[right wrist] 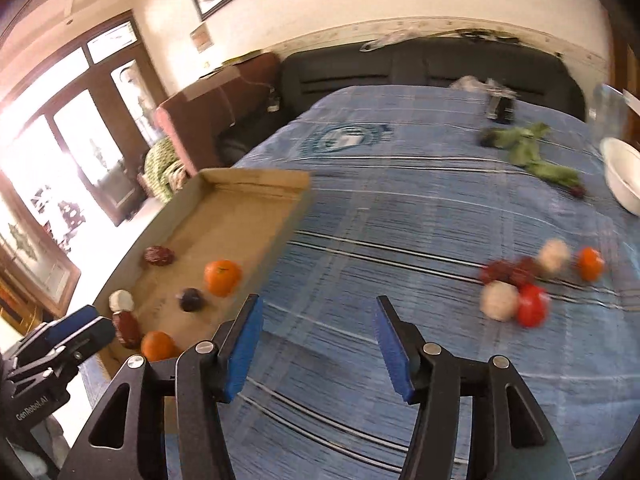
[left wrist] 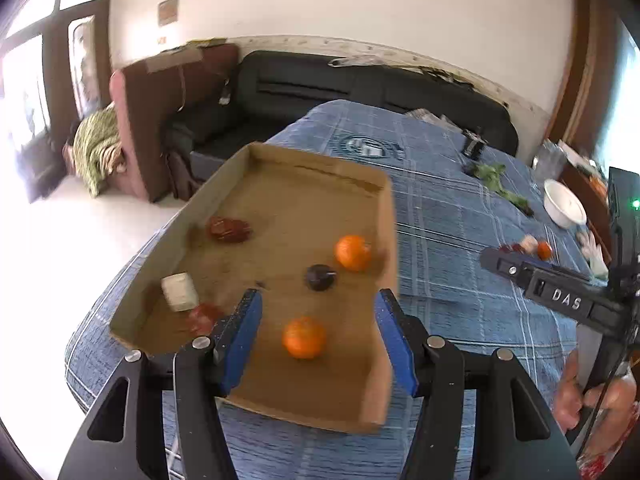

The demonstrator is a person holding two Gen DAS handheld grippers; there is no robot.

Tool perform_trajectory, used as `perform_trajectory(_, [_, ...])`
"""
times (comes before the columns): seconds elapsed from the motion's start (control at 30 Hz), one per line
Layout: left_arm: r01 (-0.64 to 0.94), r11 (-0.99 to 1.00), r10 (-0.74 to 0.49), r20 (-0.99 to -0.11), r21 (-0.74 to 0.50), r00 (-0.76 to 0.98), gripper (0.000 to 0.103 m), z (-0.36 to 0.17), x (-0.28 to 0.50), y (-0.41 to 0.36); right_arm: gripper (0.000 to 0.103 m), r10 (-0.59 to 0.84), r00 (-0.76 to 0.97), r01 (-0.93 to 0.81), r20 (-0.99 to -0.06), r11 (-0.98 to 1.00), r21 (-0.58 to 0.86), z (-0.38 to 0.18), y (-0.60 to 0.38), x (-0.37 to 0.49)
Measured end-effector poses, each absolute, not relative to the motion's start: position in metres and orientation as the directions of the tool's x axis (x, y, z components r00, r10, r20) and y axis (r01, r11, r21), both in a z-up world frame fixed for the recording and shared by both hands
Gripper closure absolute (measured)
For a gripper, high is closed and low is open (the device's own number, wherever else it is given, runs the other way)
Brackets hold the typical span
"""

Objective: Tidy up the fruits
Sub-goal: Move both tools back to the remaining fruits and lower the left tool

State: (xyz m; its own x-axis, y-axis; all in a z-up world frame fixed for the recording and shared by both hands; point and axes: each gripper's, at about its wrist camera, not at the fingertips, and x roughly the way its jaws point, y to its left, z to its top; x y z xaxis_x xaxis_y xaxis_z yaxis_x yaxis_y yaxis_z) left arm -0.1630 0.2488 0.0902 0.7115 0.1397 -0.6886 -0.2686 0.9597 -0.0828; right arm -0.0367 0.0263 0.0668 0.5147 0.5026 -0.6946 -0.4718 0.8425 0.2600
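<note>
Both pairs of jaws stand spread with nothing between the pads. On the left wrist view, the left gripper (left wrist: pixel 318 330) hangs over the near end of the cardboard tray (left wrist: pixel 280 196), its blue fingers (left wrist: pixel 240 340) framing an orange (left wrist: pixel 304 337) at lower centre. Further left in the tray lie a white block (left wrist: pixel 180 292) touching a red fruit (left wrist: pixel 202 317), and a dark red fruit (left wrist: pixel 229 229) towards the far wall. Right of centre sit a dark plum (left wrist: pixel 319 277) and, just beside it, a second orange (left wrist: pixel 352 252).

On the right wrist view, the tray fills the left of the frame, and the right gripper (right wrist: pixel 318 330) hovers over the bare blue checked cloth (right wrist: pixel 400 208) (well apart from any fruit). At right centre a loose cluster rests on the cloth: a pale round fruit (right wrist: pixel 498 300) touching a red fruit (right wrist: pixel 531 305), dark red pieces (right wrist: pixel 506 271) behind, another pale one (right wrist: pixel 554 257) and a small orange (right wrist: pixel 591 263); blur makes their kinds uncertain. Green leaves (right wrist: pixel 528 148) and a white bowl (right wrist: pixel 622 172) occupy the upper right.
</note>
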Motion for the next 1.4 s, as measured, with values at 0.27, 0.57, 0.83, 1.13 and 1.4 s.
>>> perform_trajectory(0.27, [-0.175,0.985,0.117,-0.698,-0.012,0.707,0.044,0.091,-0.145,0.192,0.037,0.429,0.585,-0.340,-0.689,0.900,0.272,0.067,-0.067,-0.029])
perform_trajectory(0.57, [-0.111,0.993,0.104,-0.713,0.037,0.694,0.040,0.088,-0.130,0.157,0.036,0.353,0.621,-0.199,-0.700,0.935,0.294,0.058,-0.152,-0.025])
perform_trajectory(0.83, [-0.076,0.996,0.084,-0.740,0.044,0.667,0.040,0.075,-0.115,0.143,0.034,0.309,0.626,-0.128,-0.716,0.946,0.297,0.047,-0.184,-0.021])
perform_trajectory(1.13, [-0.015,0.998,-0.033,-0.778,-0.054,0.627,0.040,0.061,-0.088,0.132,0.034,0.277,0.616,-0.097,-0.737,0.956,0.278,0.038,-0.185,-0.003])
perform_trajectory(1.4, [0.062,0.993,-0.119,-0.766,-0.103,0.632,0.040,0.053,-0.043,0.103,0.034,0.221,0.631,-0.050,-0.744,0.968,0.245,0.032,-0.176,0.040])
